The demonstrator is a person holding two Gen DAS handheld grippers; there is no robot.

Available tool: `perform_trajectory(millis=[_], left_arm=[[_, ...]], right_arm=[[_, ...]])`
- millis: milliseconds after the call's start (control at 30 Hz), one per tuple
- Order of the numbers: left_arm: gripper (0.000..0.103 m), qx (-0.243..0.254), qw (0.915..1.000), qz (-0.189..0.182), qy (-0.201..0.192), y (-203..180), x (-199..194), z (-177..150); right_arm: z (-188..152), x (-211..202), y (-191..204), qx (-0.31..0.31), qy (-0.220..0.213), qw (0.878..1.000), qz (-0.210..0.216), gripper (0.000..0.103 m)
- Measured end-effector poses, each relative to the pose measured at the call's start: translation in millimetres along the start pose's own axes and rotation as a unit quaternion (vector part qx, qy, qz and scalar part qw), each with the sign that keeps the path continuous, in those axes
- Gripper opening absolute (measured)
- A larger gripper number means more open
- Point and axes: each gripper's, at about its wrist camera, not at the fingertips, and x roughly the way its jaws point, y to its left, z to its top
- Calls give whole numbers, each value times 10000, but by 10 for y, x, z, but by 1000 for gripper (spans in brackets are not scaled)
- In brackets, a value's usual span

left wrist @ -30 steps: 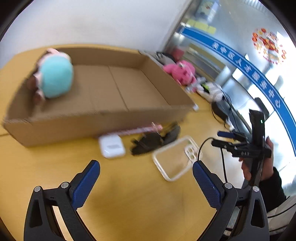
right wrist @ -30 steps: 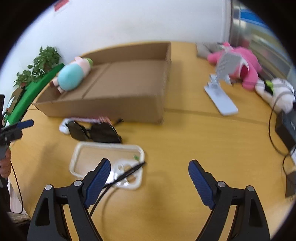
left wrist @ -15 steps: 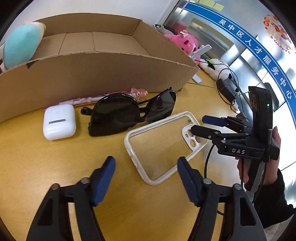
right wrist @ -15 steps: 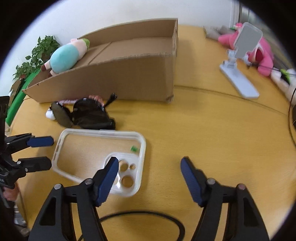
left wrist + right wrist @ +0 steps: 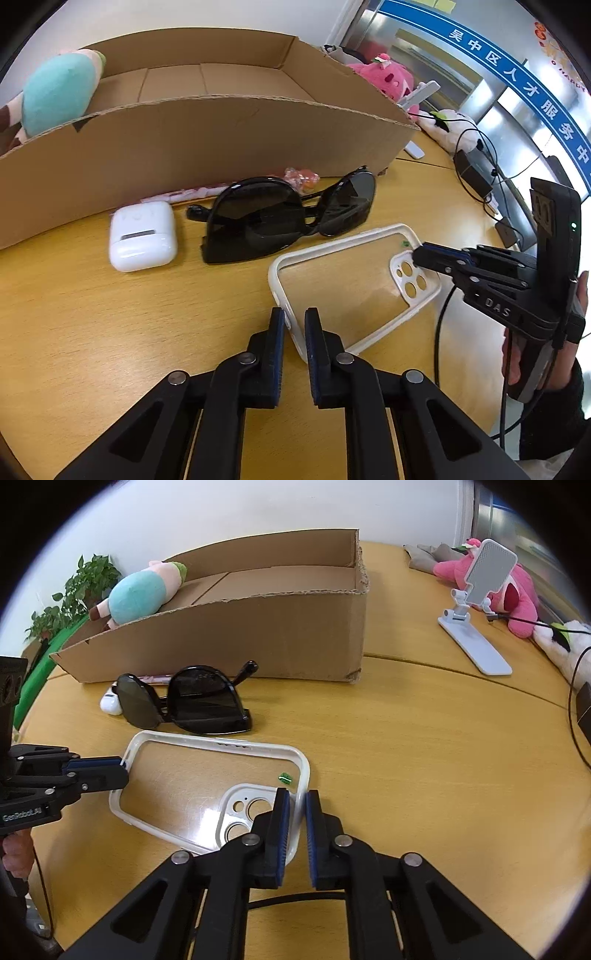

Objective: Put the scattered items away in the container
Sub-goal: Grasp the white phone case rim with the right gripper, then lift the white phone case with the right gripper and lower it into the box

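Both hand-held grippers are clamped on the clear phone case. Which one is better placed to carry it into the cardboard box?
Probably the left hand-held gripper. It pinches the phone case at the plain end rim. The right hand-held gripper holds the camera-cutout corner. Seen from the right wrist, the left one sits level with the cardboard box's span, the right one nearer its end.

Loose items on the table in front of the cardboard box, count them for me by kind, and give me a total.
Sunglasses: 1
Clear phone case, pinched at opposite ends by the left gripper and the right gripper: 1
White earbud case: 1
Pink stick-like item against the cardboard box: 1
Total: 4
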Motion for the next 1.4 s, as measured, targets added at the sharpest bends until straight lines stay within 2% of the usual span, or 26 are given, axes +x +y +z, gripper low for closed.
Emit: perform_trajectory(millis=[100, 200, 333, 500, 800, 1067, 1233, 1400], left_arm=[[9, 4, 9998, 111, -178, 47, -134, -26], [8, 78, 9986, 263, -456, 69, -353, -14], [8, 99, 9956, 333, -874, 162, -713, 46], [8, 203, 9899, 548, -1292, 285, -1117, 226], [7, 396, 9793, 861, -1789, 470, -1581, 795], [7, 550, 9721, 1017, -2043, 593, -1821, 1523], [7, 674, 9699, 1044, -2096, 685, -1863, 2060], [7, 648, 9749, 999, -1879, 855, -1706, 2558]], right_arm=[[-28, -63, 134, -130, -63, 9999, -24, 7], [37, -242, 307, -271, -381, 9989, -45, 7], [242, -526, 465, -327, -912, 9953, 94, 7], [552, -750, 677, -460, -1351, 9895, 224, 7], [1135, -857, 959, -536, -1713, 9832, 325, 8], [1956, -966, 976, -665, -2086, 9750, 378, 8], [2436, -932, 924, -597, -2143, 9741, 411, 8], [2847, -713, 835, -519, -2022, 9773, 372, 8]])
